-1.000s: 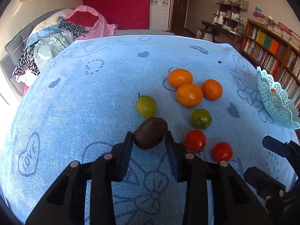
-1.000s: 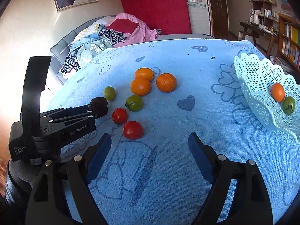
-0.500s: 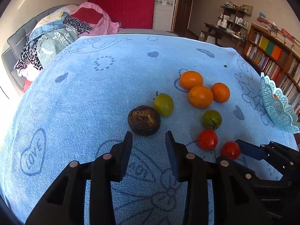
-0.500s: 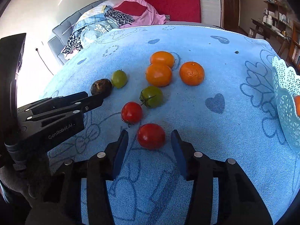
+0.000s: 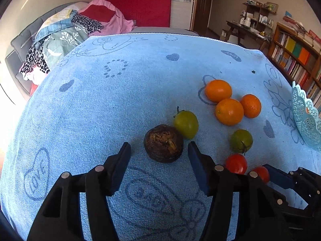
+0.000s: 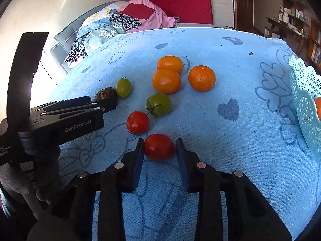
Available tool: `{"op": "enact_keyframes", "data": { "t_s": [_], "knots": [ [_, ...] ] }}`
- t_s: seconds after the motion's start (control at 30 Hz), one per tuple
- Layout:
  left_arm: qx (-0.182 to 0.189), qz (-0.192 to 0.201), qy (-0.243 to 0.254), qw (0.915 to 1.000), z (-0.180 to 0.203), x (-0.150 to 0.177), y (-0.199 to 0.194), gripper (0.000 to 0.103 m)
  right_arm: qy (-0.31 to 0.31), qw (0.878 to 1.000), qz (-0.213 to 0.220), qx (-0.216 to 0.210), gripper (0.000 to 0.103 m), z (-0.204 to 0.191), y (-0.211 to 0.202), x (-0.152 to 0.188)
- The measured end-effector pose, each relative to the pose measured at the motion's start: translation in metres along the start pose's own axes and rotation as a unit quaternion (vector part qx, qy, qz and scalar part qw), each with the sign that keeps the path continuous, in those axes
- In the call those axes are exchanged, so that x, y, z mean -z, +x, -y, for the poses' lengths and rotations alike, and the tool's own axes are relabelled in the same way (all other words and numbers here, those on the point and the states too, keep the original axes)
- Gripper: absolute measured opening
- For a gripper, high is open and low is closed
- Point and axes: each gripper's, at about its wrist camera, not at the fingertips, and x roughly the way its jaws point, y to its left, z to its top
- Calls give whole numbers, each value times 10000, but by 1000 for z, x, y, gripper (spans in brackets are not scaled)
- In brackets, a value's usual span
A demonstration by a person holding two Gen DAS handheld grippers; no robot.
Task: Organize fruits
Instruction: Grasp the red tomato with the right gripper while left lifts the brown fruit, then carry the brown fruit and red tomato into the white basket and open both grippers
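Observation:
A brown wrinkled fruit (image 5: 163,143) lies on the blue towel (image 5: 112,108) between the tips of my left gripper (image 5: 159,146). The jaws are opening, with a gap on each side of the fruit. A green tomato (image 5: 186,123) touches the brown fruit's far right side. My right gripper (image 6: 159,142) is closing on a red tomato (image 6: 159,149), with its pads against both sides. A second red tomato (image 6: 137,122), another green one (image 6: 159,104) and three oranges (image 6: 166,81) lie beyond it. The left gripper (image 6: 104,104) shows at the left of the right wrist view.
A pale blue lace basket (image 6: 305,100) stands at the right edge of the towel with an orange fruit (image 6: 318,108) inside. A sofa piled with clothes (image 5: 66,34) is behind the table, and bookshelves (image 5: 297,58) are at the right.
The left jaws let go of the brown fruit, which now rests on the towel, and they stand wider. The right jaws moved forward and closed around the near red tomato.

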Motion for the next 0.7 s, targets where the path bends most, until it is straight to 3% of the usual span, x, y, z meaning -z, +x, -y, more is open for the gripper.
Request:
{"op": "enact_keyframes", "data": {
  "t_s": [0.13, 0.7],
  "knots": [
    [-14, 21, 174, 9998, 3, -1, 4, 41, -6, 10000, 29, -19, 29, 0, -2, 1],
    [150, 333, 193, 9991, 13, 5, -35, 41, 262, 9986, 440, -143, 29, 11, -35, -1]
  ]
}}
